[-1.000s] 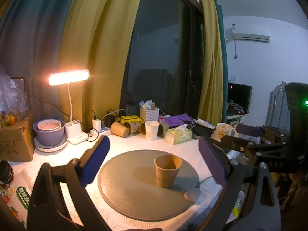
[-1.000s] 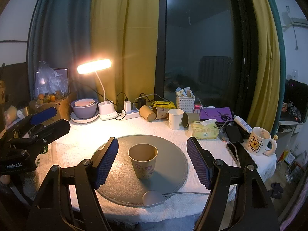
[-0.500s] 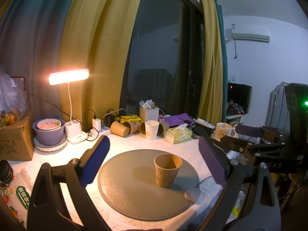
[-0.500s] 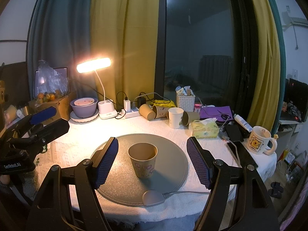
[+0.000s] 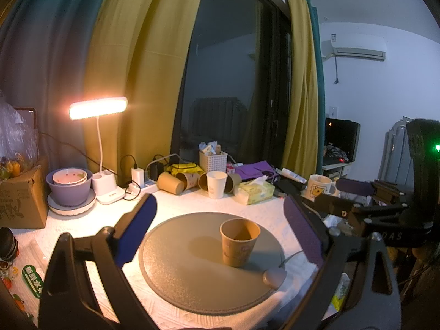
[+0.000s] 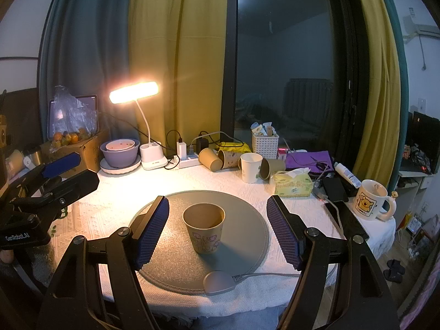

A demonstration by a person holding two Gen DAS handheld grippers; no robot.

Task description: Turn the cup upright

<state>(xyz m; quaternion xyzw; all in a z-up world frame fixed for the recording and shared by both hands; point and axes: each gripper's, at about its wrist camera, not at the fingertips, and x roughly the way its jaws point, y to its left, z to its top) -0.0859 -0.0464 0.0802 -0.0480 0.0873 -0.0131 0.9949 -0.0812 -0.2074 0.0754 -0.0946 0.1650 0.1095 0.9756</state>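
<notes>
Looking along the left gripper [image 5: 220, 233], its fingers are spread wide and grasp nothing, while the brown paper cup [image 5: 239, 242] stands upright, mouth up, on the round grey mat [image 5: 178, 269], right of the mat's centre. From the right wrist, the right gripper [image 6: 217, 232] is likewise released, the cup [image 6: 204, 232] standing apart between its blue pads [image 6: 152, 231], with the left gripper [image 6: 63, 173] at the table's left edge.

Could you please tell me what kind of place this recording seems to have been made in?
Most likely a lived-in home room, perhaps a bedroom or study. A cloth-covered table sits by a dark window with yellow curtains, a white wall air conditioner hangs above, and a lit white desk lamp stands among everyday clutter.
</notes>
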